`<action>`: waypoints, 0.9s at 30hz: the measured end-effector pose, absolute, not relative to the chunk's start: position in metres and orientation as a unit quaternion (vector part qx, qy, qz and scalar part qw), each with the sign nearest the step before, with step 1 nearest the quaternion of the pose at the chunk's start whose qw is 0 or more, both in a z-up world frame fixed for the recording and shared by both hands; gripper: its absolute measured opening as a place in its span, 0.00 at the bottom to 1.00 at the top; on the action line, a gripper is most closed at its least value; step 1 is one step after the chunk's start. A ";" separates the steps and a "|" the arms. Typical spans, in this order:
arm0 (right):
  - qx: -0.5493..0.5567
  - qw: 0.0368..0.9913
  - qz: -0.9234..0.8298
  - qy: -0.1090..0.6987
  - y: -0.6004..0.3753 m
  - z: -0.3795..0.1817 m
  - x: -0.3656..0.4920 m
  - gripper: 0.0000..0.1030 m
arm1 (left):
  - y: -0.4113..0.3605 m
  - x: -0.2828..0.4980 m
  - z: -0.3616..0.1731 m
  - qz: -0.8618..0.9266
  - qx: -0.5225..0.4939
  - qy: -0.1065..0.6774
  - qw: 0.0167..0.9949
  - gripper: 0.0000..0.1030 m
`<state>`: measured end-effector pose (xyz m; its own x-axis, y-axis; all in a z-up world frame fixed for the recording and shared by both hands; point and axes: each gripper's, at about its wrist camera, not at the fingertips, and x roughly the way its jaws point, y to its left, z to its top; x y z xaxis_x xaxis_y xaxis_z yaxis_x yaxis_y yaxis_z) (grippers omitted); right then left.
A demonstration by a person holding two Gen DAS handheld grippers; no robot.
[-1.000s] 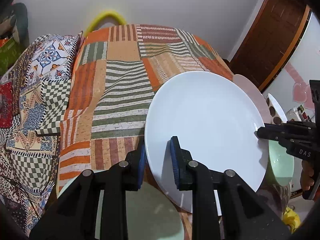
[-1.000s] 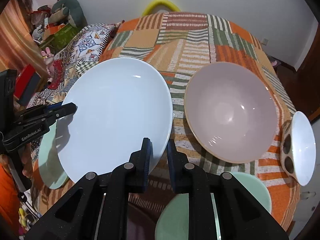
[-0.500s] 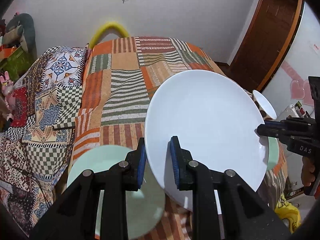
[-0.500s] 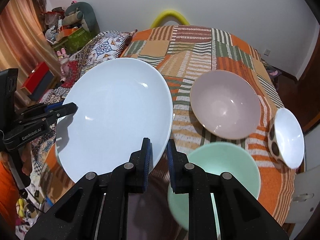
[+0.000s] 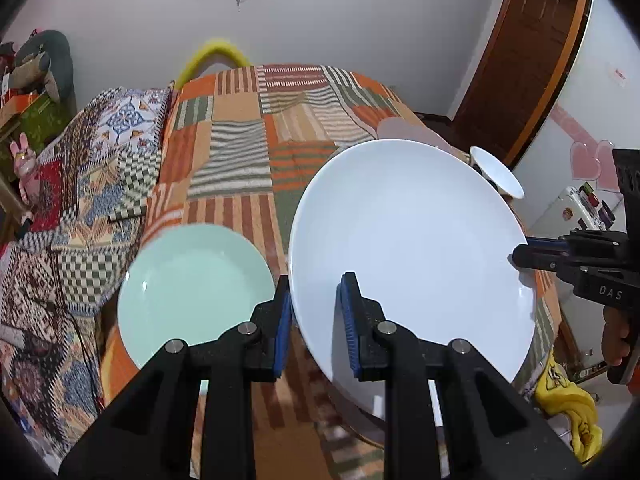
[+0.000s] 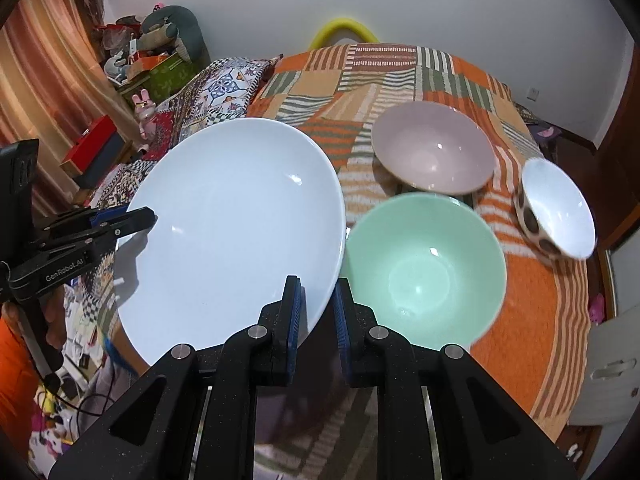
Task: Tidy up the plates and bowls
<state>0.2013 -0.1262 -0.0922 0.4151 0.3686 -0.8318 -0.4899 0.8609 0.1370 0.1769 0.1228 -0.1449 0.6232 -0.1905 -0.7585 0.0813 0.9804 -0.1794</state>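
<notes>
Overhead, smooth round white plate [image 5: 412,248], glossy.

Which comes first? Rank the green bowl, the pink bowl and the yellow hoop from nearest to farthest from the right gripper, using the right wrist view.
1. Green bowl: just right of the right gripper, nearest on the quilt.
2. Pink bowl: behind the green bowl, mid-bed.
3. Yellow hoop: at the bed's far end, against the wall.
</notes>
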 end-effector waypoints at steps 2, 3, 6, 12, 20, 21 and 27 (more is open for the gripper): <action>-0.065 0.837 0.257 0.478 -0.129 -0.095 0.194 0.15 | 0.119 0.168 -0.150 -0.073 -0.064 0.430 0.897 0.21; -0.066 0.836 0.258 0.480 -0.130 -0.097 0.192 0.15 | 0.117 0.166 -0.151 -0.071 -0.063 0.431 0.897 0.21; -0.062 0.830 0.262 0.488 -0.134 -0.105 0.184 0.15 | 0.111 0.156 -0.157 -0.065 -0.060 0.434 0.896 0.21; -0.052 0.822 0.267 0.500 -0.141 -0.120 0.169 0.15 | 0.105 0.139 -0.173 -0.062 -0.066 0.444 0.891 0.21; -0.056 0.811 0.268 0.517 -0.142 -0.138 0.162 0.15 | 0.099 0.132 -0.194 -0.056 -0.068 0.458 0.884 0.22; -0.055 0.809 0.268 0.520 -0.142 -0.139 0.162 0.15 | 0.099 0.132 -0.195 -0.054 -0.066 0.459 0.884 0.22; -0.052 0.803 0.268 0.530 -0.142 -0.149 0.163 0.15 | 0.100 0.138 -0.208 -0.055 -0.070 0.477 0.874 0.22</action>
